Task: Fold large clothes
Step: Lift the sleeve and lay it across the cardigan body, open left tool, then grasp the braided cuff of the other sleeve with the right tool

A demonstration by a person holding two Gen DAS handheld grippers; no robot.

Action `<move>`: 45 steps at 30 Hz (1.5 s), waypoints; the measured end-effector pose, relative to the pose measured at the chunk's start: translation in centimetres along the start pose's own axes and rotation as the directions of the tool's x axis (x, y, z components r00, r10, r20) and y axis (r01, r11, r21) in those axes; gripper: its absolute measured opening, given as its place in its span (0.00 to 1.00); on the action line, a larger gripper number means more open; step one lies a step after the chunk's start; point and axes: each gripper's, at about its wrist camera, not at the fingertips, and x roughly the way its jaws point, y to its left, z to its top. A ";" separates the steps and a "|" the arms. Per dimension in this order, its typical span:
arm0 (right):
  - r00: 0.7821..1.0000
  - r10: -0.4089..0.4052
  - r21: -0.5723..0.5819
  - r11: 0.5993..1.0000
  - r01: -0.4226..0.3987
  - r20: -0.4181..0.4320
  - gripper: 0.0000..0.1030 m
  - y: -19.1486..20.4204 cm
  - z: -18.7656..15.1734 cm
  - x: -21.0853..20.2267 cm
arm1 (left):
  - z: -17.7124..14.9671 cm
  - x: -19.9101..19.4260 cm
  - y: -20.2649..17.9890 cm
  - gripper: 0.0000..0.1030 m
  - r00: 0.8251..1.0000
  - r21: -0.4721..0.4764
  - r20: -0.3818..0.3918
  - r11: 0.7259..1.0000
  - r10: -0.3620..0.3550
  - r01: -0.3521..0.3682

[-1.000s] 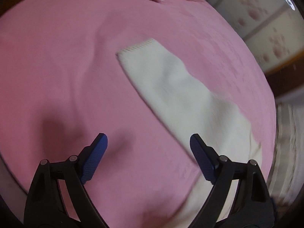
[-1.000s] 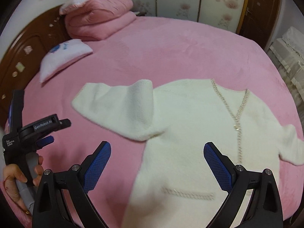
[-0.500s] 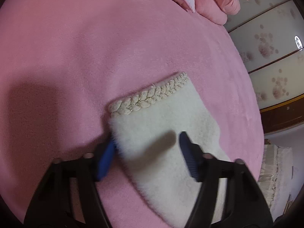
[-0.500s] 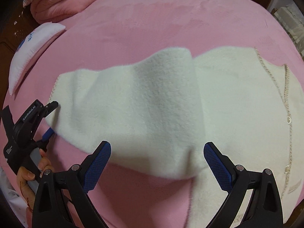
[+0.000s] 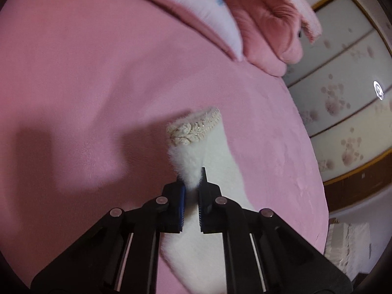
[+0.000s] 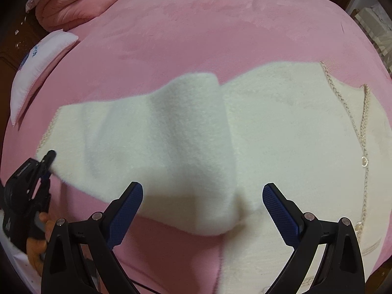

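Cream cardigan (image 6: 281, 132) lies spread on the pink plush bedspread (image 6: 196, 24), front up, with a beaded trim running down its opening. Left wrist view alone gives the cuff (image 5: 196, 128) close: a braided leaf band flecked with gold thread, bunched into a cone above the pinch. Left gripper (image 5: 191, 191) is clamped on the fluffy sleeve (image 5: 188, 169) just behind that cuff; its jaws have just been closing, and the pile now bulges out between the blue pads. A second ago those jaws stood wide over the flat sleeve; half a second ago they straddled it. Right wrist view alone gives the whole layout: the sleeve (image 6: 152, 147) stretches leftward from the body with a raised fold across its middle, and the left gripper (image 6: 47, 161), held by a hand (image 6: 36, 247), grips its far end at the frame's left edge. Right gripper (image 6: 202, 210) hangs over the underarm area with jaws spread wide, nothing between the textured blue pads; it sits nearer the fabric than a second ago. White pillow (image 6: 36, 71) and a folded pink quilt (image 6: 73, 2) lie at the bed's head. Floral wardrobe panels (image 5: 343, 93) show only in the left view.
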 end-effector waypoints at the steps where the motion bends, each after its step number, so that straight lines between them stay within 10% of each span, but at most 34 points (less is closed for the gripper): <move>1: 1.000 0.003 0.002 1.000 -0.003 0.007 0.97 -0.1 0.2 0.0 | 0.0 -1.0 -0.6 0.05 1.000 0.027 0.016 1.000 -0.006 0.005; 10: 0.996 0.044 0.010 0.999 -0.045 0.076 0.97 -2.8 0.3 -1.3 | -2.6 -13.8 -14.7 0.05 0.975 0.270 0.101 0.949 -0.196 0.163; 19: 0.982 0.034 0.059 0.997 -0.046 0.187 0.97 -12.7 -2.4 -4.1 | -15.6 -23.6 -31.6 0.05 0.934 0.596 0.133 0.779 -0.332 0.193; 25: 0.970 -0.008 0.191 0.981 -0.039 0.241 0.97 -20.1 -3.6 -4.5 | -29.3 -24.0 -39.2 0.05 0.930 0.731 -0.010 0.632 -0.368 0.258; 34: 0.976 0.029 0.346 0.932 -0.105 0.218 0.97 -25.7 -6.5 2.5 | -48.0 -16.0 -41.8 0.05 0.951 0.833 -0.280 0.458 -0.132 0.309; 37: 0.982 0.055 0.365 0.924 -0.118 0.180 0.96 -26.0 -6.6 5.4 | -52.2 -13.7 -42.0 0.28 0.924 0.847 -0.382 0.394 -0.016 0.357; 38: 0.983 0.079 0.371 0.918 -0.138 0.169 0.96 -25.7 -6.6 6.5 | -53.7 -13.0 -42.2 0.54 0.910 0.853 -0.412 0.374 0.053 0.364; 39: 0.981 0.099 0.378 0.913 -0.155 0.164 0.96 -26.6 -6.2 6.9 | -54.7 -12.7 -42.1 0.72 0.893 0.849 -0.439 0.369 0.094 0.378; 45: 0.931 0.316 0.430 0.826 -0.365 0.184 0.81 -27.7 -3.7 11.1 | -55.6 -13.0 -41.9 0.75 0.828 0.784 -0.541 0.446 0.149 0.432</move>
